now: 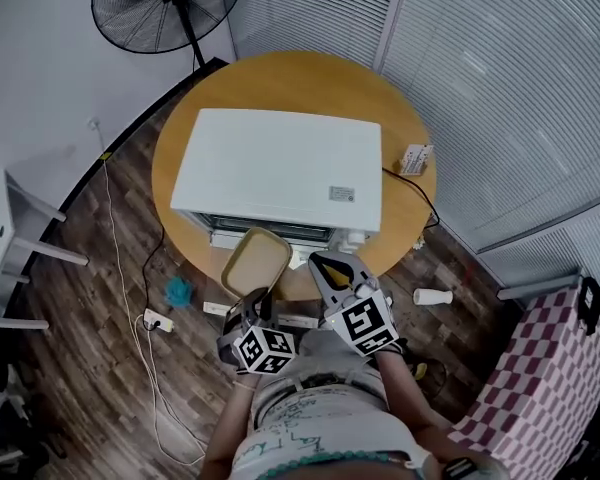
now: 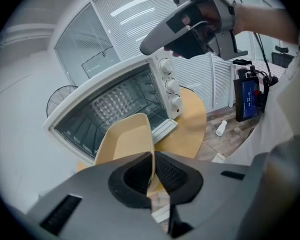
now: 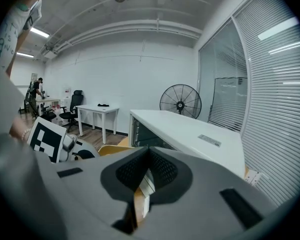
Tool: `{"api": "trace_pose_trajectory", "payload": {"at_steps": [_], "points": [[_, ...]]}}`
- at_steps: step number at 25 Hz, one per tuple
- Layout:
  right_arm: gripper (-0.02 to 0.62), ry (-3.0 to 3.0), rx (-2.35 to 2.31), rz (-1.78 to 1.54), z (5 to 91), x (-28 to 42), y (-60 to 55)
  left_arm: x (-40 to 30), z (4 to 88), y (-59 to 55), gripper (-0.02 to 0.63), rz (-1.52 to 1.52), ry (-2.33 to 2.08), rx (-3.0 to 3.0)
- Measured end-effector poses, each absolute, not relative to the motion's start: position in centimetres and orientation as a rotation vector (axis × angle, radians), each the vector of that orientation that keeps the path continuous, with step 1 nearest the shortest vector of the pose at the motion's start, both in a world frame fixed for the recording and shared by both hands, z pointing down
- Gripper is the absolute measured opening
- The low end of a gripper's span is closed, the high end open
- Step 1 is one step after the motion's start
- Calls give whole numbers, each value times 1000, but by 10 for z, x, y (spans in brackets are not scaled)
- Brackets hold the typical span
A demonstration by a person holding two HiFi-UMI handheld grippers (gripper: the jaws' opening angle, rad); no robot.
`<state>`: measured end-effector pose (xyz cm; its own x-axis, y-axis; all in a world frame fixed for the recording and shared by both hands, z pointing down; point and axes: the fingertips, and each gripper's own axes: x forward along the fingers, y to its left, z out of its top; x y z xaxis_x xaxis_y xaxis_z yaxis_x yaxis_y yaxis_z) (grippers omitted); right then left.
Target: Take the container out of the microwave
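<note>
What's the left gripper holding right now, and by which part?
The tan container; the left gripper pinches its thin wall at the near rim.

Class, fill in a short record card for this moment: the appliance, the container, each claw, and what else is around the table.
Appliance: white microwave on a round wooden table, front open
Container: tan container, outside the cavity, just in front of the opening, looks empty
Left: left claw shut on the container's wall
Right: right claw shut, nothing between its pads, beside the container
Surroundings: standing fan beyond the table; white bottle lying on the floor
</note>
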<state>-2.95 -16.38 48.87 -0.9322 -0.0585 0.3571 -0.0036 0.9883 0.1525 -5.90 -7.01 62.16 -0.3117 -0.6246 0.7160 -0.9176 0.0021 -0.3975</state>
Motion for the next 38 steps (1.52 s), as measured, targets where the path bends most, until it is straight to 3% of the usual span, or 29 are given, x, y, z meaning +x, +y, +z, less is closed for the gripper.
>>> {"api": "trace_pose_trajectory", "payload": {"at_steps": [38], "points": [[-6, -2702, 205, -176, 498, -53, -71, -70, 608, 0, 29, 1289, -1749, 1879]]}}
